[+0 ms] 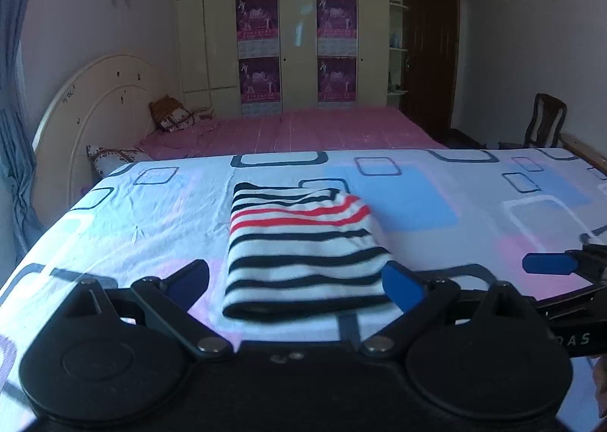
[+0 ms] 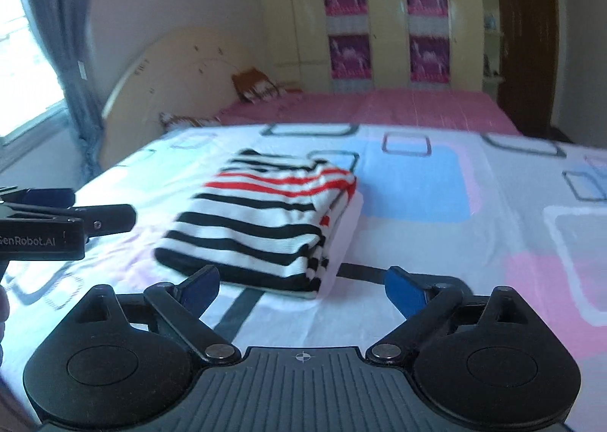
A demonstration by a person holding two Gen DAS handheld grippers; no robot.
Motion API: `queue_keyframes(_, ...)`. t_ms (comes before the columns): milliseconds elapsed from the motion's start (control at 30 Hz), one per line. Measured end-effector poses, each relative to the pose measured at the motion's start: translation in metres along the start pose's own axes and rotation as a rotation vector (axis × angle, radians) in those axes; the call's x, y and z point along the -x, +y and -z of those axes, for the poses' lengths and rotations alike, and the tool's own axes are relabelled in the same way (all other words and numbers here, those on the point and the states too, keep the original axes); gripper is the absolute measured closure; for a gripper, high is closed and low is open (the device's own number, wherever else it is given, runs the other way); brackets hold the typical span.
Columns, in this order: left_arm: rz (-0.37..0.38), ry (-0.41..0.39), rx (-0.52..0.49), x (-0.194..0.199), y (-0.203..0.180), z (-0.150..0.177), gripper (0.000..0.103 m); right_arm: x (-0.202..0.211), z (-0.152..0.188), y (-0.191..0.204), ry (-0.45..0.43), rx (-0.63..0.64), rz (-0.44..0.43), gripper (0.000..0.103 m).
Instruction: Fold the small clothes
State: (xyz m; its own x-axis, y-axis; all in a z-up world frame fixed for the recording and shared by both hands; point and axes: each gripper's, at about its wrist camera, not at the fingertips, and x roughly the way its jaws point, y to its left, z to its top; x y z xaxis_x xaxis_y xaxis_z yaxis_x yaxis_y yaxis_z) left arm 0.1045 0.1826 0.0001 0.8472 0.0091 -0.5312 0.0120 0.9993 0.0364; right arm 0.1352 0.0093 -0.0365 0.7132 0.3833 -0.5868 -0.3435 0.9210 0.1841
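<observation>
The folded white knit garment with black and red stripes (image 1: pixel 299 246) is lying flat on the bed sheet with blue and pink squares (image 1: pixel 436 204), near its front edge. The left tongs (image 1: pixel 296 284) and right tongs (image 2: pixel 301 289) are standing wide open above it, holding nothing.
</observation>
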Motion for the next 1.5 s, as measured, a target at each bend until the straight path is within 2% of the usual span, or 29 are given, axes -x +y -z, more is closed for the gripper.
queue_keyframes(67, -0.003, 0.027, 0.022, 0.02, -0.007, 0.004, 0.005, 0.023, 0.005, 0.004, -0.014, -0.013, -0.004, 0.009)
queue_keyframes(167, -0.034, 0.047, 0.059, 0.039, -0.01, 0.012, 0.005, 0.054, 0.011, 0.011, -0.027, -0.04, 0.026, 0.0)
queue_keyframes(233, -0.057, 0.044, 0.076, 0.056, -0.012, 0.018, 0.005, 0.075, 0.014, 0.017, -0.041, -0.044, 0.072, 0.0)
queue_keyframes(367, -0.095, 0.045, 0.094, 0.079, -0.013, 0.024, 0.005, 0.105, 0.02, 0.024, -0.094, -0.061, 0.107, 0.0)
queue_keyframes(500, -0.112, 0.034, 0.115, 0.096, -0.012, 0.027, 0.005, 0.123, 0.02, 0.029, -0.104, -0.062, 0.108, 0.0)
queue_keyframes(667, -0.129, 0.014, 0.117, 0.109, -0.012, 0.027, 0.005, 0.142, 0.022, 0.034, -0.163, -0.056, 0.089, 0.0)
queue_keyframes(1500, -0.145, -0.003, 0.109, 0.122, -0.009, 0.028, 0.004, 0.149, 0.025, 0.044, -0.168, -0.021, 0.081, 0.0)
